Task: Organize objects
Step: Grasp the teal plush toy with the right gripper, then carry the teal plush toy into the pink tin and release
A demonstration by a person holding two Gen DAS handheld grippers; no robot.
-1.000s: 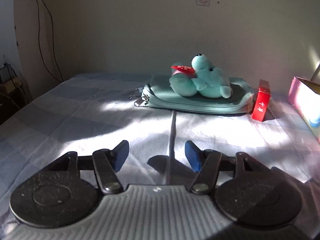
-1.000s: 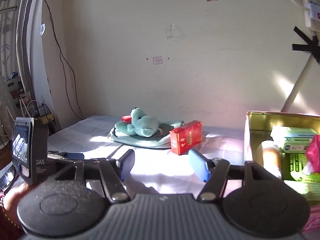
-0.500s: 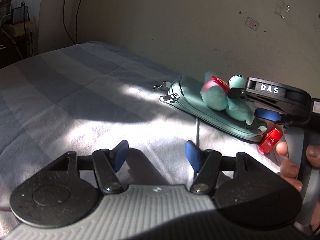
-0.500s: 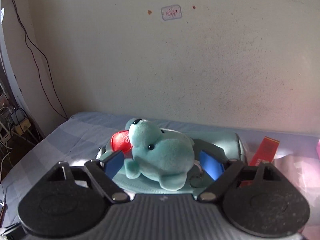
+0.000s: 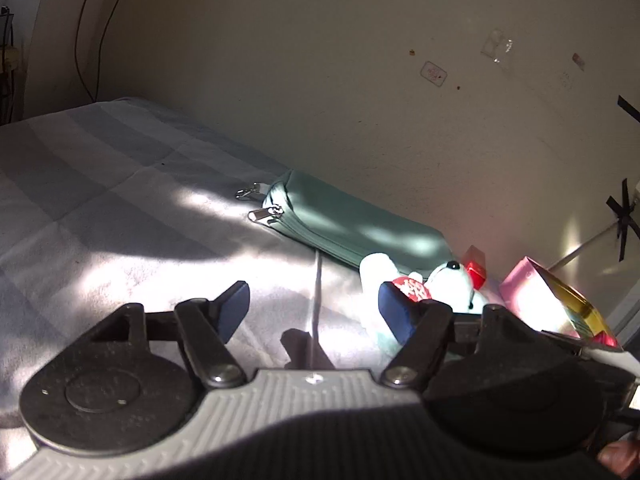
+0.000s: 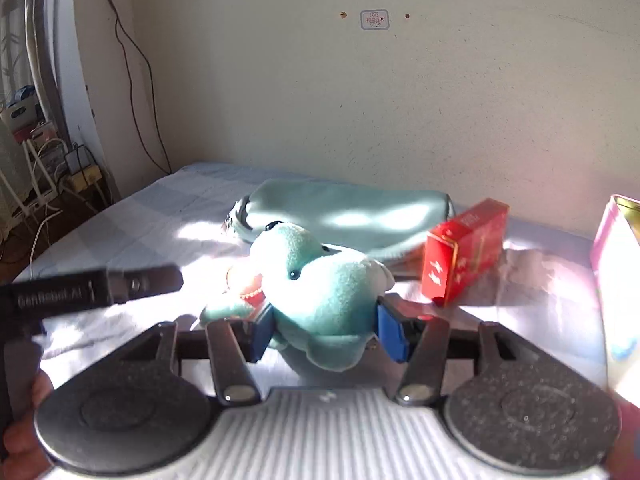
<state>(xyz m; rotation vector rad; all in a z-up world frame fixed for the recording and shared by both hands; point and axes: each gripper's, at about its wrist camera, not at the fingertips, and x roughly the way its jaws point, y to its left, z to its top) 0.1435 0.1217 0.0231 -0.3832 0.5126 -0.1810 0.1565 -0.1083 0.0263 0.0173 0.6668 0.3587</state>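
My right gripper (image 6: pixel 328 330) is shut on a teal plush toy (image 6: pixel 320 292) with a red scarf and holds it off the teal zip pouch (image 6: pixel 344 216), above the bedsheet. The plush also shows in the left wrist view (image 5: pixel 448 284), behind my left gripper's right finger. My left gripper (image 5: pixel 316 312) is open and empty over the sunlit sheet, in front of the pouch (image 5: pixel 352 228). A red box (image 6: pixel 464 252) stands right of the plush, by the pouch's right end.
A pink tin with gold lining (image 5: pixel 548 300) holding several items stands at the far right, its wall showing in the right wrist view (image 6: pixel 616 280). A wall runs close behind the pouch. Cables and clutter (image 6: pixel 52 160) lie beyond the bed's left edge.
My right gripper closed on the plush and lifted it off the pouch, toward the front right. My left gripper swung further left and stayed open.
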